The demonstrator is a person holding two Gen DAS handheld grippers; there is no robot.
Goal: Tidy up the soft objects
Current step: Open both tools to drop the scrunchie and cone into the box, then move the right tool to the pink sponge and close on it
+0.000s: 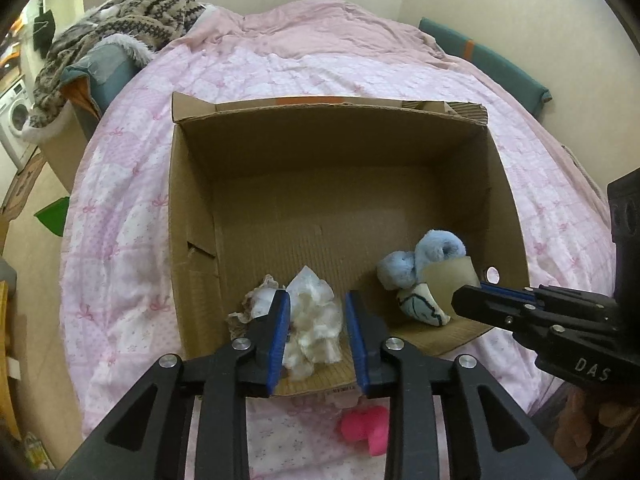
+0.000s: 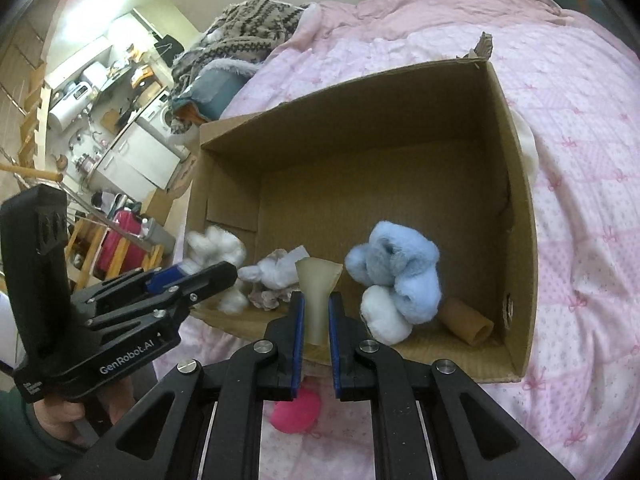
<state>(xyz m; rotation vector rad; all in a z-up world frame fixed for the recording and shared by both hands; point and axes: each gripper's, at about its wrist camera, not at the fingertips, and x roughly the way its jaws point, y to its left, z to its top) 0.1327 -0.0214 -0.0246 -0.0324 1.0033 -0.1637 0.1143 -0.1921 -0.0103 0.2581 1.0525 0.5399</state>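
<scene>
Hovering over the cardboard box's [image 1: 192, 216] near edge, the left gripper [image 1: 316, 320] has wide jaws flanking white fluff [image 1: 314, 320]; the right gripper [image 2: 315, 320] pinches a tan sock [image 2: 318, 284] beside the blue plush [image 2: 394, 276]. Far box floor lies bare.

- You get soft, even indoor light, with no hard shadows on the pink bedspread [image 1: 320, 60].
- Your cardboard box [image 1: 192, 208] is shaded inside, darkest in the far corners.
- Fisheye bending curves both views, with black vignette at the corners.
- The kitchen area [image 2: 100, 92] in your right view looks washed out and slightly blurred.
</scene>
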